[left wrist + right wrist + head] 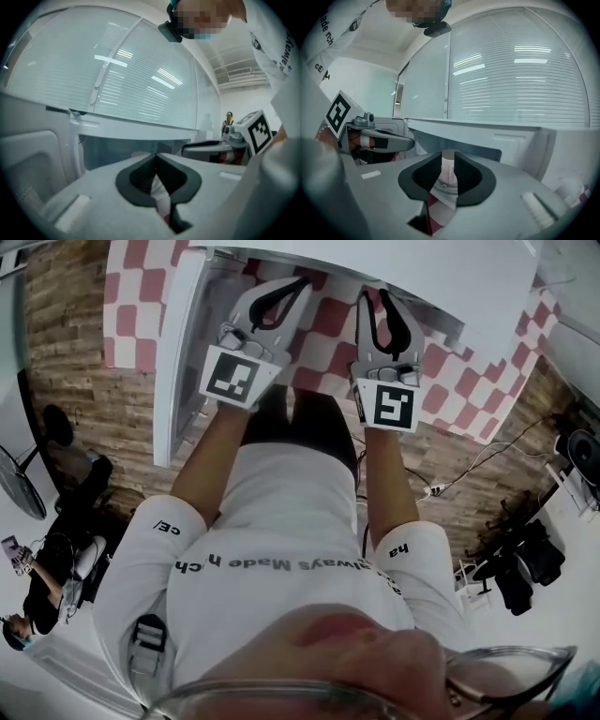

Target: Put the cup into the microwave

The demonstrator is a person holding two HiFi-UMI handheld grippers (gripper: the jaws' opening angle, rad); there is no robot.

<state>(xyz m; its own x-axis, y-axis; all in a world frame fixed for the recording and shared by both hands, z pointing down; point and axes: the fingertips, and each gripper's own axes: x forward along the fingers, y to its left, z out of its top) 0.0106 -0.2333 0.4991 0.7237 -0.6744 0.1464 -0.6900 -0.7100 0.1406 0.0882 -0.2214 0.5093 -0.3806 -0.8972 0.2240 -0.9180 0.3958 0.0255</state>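
**Directly ahead of the right gripper (448, 154), a white cup (447, 168)**

We held both grippers side by side over a red-and-white checked cloth (328, 320), facing the white microwave (497, 133). Its door (178, 352) hung open at the left, just beside the left gripper (155, 155). Slatted blinds (525, 70) filled the wall behind. The cup was small, white and upright, set on a grey round disc (440, 188), with the cloth on its near side. We could not tell whether it stood inside the cavity or just before it. It showed beyond the right gripper's tips, whose jaws stood a narrow gap apart and held nothing. The left gripper's jaws were pressed together at the tips, empty.
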